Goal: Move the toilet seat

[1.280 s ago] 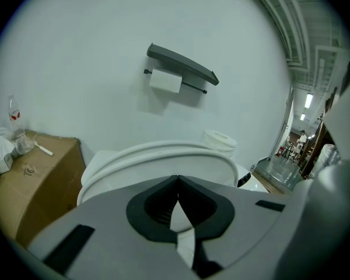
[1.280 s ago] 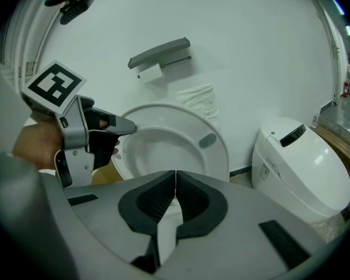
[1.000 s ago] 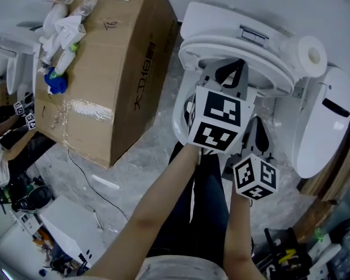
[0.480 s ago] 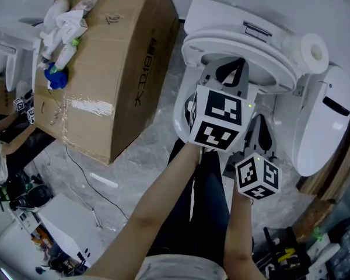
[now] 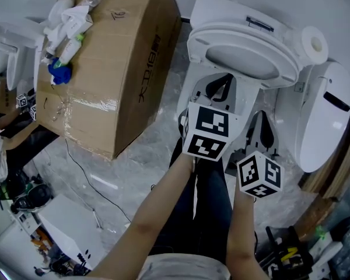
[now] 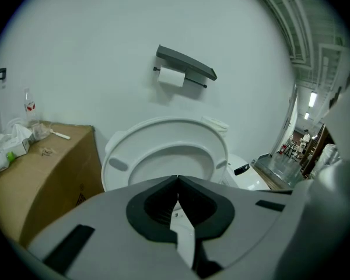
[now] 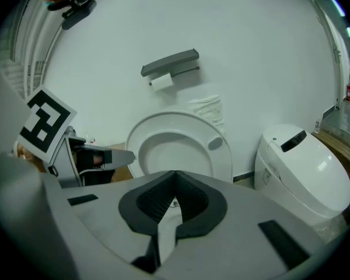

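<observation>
The white toilet seat stands raised against the tank, and its ring faces both gripper cameras. My left gripper is held over the bowl, just short of the seat, its jaws shut on nothing. My right gripper hangs lower and to the right, also shut and empty. Neither gripper touches the seat. The left gripper shows at the left of the right gripper view.
A big cardboard box with bottles and tissues on top stands left of the toilet. A second white toilet is close on the right. A paper roll and its wall holder are behind the tank.
The seat has swung up from over the left gripper to upright against the tank. The left gripper has drawn back toward me. The right gripper has barely moved.
</observation>
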